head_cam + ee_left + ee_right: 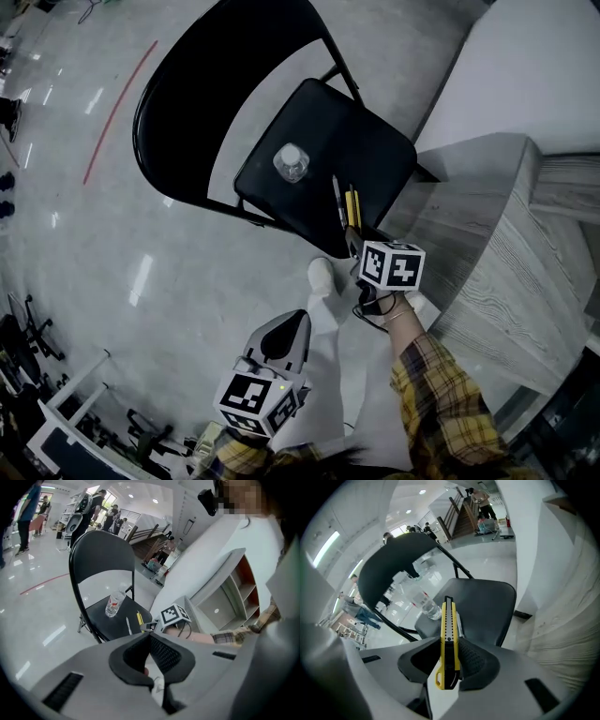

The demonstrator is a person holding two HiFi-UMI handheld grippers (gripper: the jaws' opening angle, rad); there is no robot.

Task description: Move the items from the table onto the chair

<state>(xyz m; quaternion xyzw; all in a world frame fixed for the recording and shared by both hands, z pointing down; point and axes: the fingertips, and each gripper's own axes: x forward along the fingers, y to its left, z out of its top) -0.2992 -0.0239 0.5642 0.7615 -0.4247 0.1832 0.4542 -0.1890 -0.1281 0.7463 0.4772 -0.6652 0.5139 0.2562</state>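
Head view, right gripper (353,240) clamping knife (352,204), over chair (375,141) edge

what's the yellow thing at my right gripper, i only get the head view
observer: A yellow utility knife with black trim, clamped between the jaws of the right gripper, pointing toward the black folding chair.
operator: other gripper holding anything
observer: No. The left gripper has its jaws together, nothing between.
operator: that clear plastic bottle lying or standing
observer: Standing upright on the seat, red print on its label.
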